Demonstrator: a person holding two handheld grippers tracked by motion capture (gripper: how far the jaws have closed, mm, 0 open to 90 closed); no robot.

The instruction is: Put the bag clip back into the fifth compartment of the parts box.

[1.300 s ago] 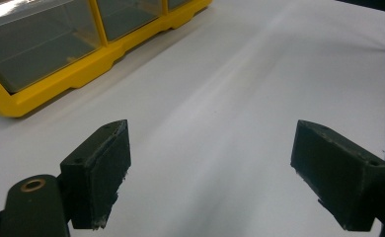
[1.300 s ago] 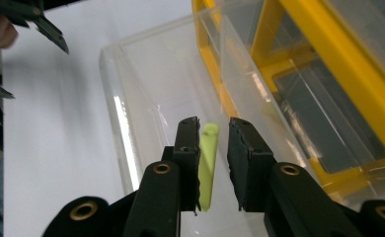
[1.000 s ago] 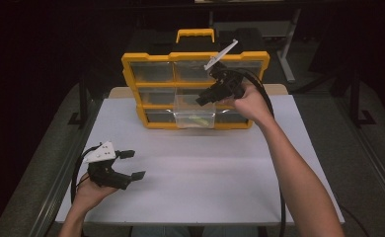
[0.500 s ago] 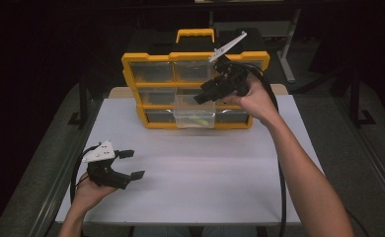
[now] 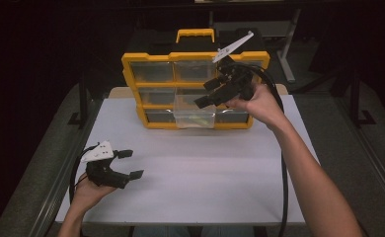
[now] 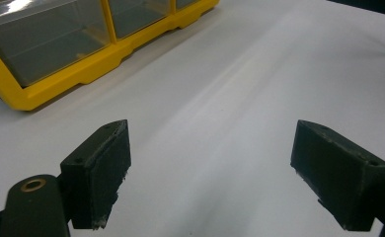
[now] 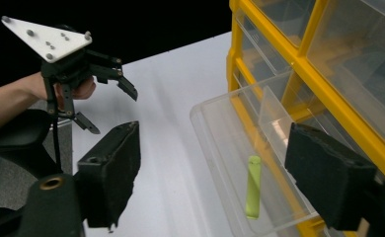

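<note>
A yellow drawer organizer stands at the back of the white table. Its lower middle clear drawer is pulled out, and a light green stick lies inside. My right gripper hovers just above and right of that drawer. Its jaws have just been opening and now stand wide, and nothing is between them in the right gripper view. My left gripper rests low over the table's front left, open and holding nothing. It also appears in the right gripper view.
The organizer's other clear drawers are pushed in, and a yellow carry handle tops it. The right gripper's black cable hangs along the forearm to the table's front edge. Bare white tabletop lies between the two hands, with dark floor around the table.
The right gripper has lifted a little up and back from the open drawer, and its jaws have spread wider. The left hand and gripper have stayed put.
</note>
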